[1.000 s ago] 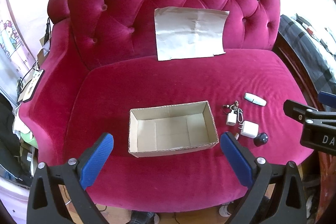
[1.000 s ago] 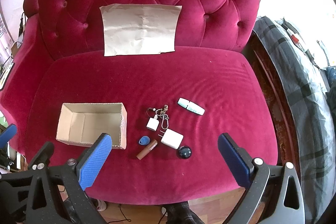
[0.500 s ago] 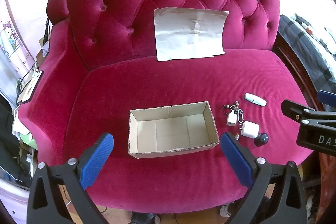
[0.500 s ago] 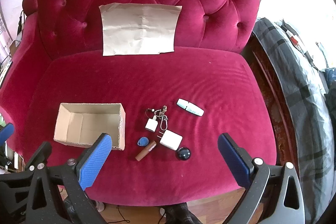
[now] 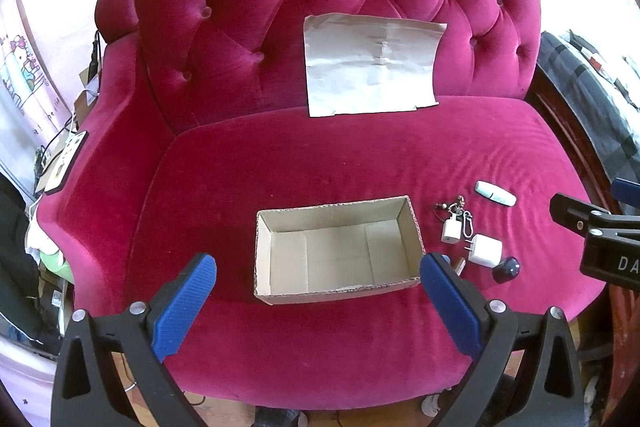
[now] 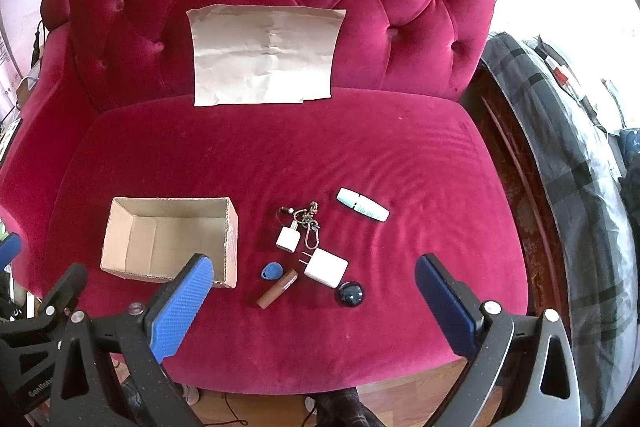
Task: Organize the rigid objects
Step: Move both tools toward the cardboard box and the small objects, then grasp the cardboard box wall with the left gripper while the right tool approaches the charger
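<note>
Both hand-held grippers, left (image 5: 318, 299) and right (image 6: 314, 301), are hovering wide open, holding nothing. Just ahead of the right one, the white charger (image 6: 325, 267) is lying on the sofa (image 6: 280, 155); it looks light, stiff and smooth, best pinched across its flat sides, the empty box (image 6: 168, 239) waiting left.

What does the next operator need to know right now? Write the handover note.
Left gripper: open, holding nothing, above the seat's front edge and facing the box.
Right gripper: open, holding nothing, facing the small items.
Box: on the sofa seat, nothing in it.
Beside the box, all on the seat: white tube, keyring with small white adapter, white charger, blue fob, brown stick, dark ball.
Paper sheet leans against the backrest.
Done: nothing boxed yet.
Left: move all six items into the box.
</note>
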### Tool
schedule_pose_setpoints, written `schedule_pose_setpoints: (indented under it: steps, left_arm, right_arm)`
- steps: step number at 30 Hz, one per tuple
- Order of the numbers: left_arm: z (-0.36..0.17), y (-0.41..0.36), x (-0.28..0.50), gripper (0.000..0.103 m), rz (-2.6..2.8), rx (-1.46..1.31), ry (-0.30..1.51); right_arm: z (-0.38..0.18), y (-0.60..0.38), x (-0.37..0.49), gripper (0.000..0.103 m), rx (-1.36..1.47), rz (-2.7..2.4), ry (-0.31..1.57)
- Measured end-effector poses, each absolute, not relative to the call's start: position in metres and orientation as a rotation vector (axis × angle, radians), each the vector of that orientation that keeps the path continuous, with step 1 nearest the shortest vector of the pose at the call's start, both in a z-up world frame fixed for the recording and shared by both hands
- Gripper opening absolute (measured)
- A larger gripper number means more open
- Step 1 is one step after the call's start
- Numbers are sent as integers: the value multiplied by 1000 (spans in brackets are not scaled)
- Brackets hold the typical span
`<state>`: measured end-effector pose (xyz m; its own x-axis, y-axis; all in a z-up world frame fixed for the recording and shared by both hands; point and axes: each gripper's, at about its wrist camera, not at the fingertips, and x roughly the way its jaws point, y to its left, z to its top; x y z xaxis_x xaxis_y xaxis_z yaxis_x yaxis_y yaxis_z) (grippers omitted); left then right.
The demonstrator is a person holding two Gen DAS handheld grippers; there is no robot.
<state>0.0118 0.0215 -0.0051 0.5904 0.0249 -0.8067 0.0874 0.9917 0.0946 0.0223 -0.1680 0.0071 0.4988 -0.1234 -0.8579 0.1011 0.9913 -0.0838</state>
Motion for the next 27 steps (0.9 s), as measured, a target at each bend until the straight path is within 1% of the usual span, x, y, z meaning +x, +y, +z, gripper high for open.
schedule_pose_setpoints:
  steps: [12,20,27]
  left_arm:
    - [-23,45,34,103,-14,133,947]
    - [-56,70,52,103,10,128,978]
    - [-92,93,71,103,55,128,1028]
  right_arm:
    - [-3,-178,37,103,-5,-144,1044]
    - [-25,-189,53,103,14,-158,1063]
    - [-56,-197,66,103,31,-170,1081]
